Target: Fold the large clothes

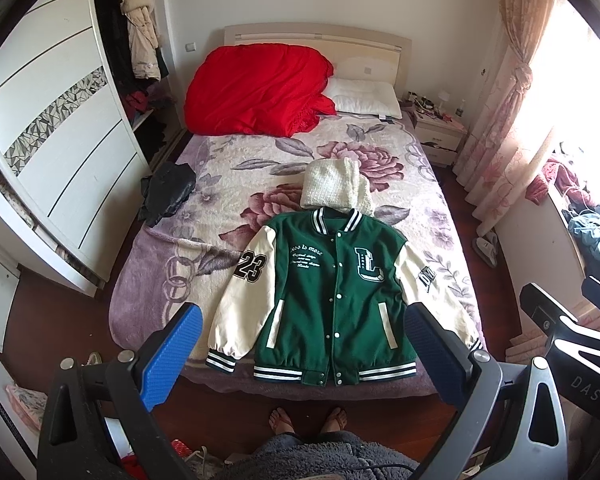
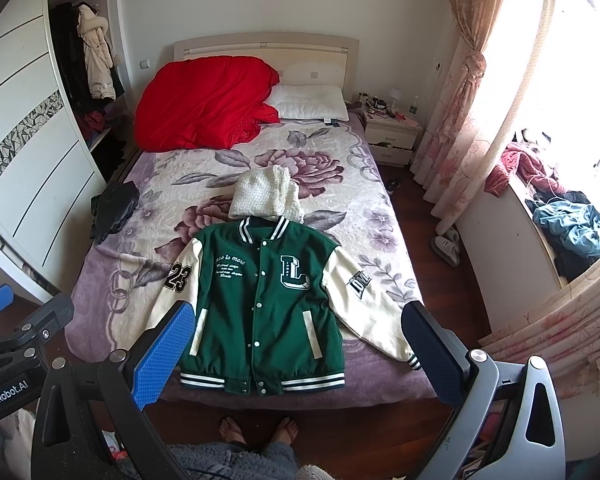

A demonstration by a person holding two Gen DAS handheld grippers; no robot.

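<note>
A green varsity jacket with cream sleeves lies flat, front up and buttoned, near the foot of the bed; it also shows in the right wrist view. A folded white knit garment lies just beyond its collar, also in the right wrist view. My left gripper is open and empty, held high above the foot of the bed. My right gripper is open and empty at a similar height. The right gripper shows at the right edge of the left view.
The bed has a floral blanket, a red quilt and a white pillow at the head. A black garment lies at its left edge. A wardrobe stands left, a nightstand and curtains right. The person's feet stand at the bed's foot.
</note>
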